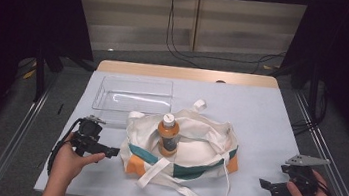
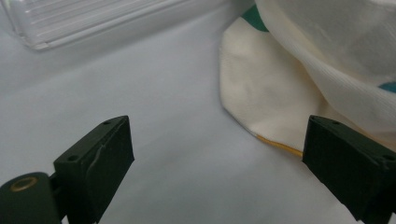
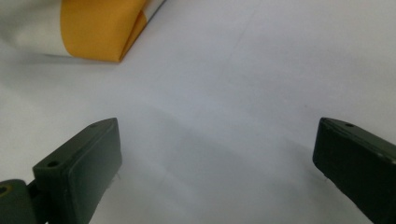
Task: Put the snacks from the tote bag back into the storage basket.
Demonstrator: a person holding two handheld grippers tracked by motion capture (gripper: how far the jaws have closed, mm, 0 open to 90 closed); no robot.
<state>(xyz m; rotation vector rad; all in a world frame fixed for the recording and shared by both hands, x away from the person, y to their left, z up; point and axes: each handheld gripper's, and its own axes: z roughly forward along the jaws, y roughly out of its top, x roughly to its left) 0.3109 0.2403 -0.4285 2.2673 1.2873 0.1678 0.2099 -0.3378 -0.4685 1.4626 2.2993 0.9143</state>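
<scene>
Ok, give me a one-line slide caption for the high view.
Two open hand-held grippers, left gripper and right gripper, flank a cream tote bag holding an upright orange-capped bottle.

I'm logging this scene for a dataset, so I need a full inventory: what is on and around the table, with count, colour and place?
cream canvas tote bag with teal and orange panels: 1, cream, teal, orange; lying at the table's middle, straps trailing toward the near edge
orange-capped bottle with dark label: 1, orange and dark; upright in the bag's opening
clear plastic rectangular tray: 1, transparent; far left of the table, behind the bag
pale blue-grey table top: 1; wooden strip along its far edge
black cables: several, on the floor beyond the table
left hand-held gripper: 1, black; left of the bag, jaws open, near its edge
right hand-held gripper: 1, black; right near corner, jaws open over bare table
</scene>
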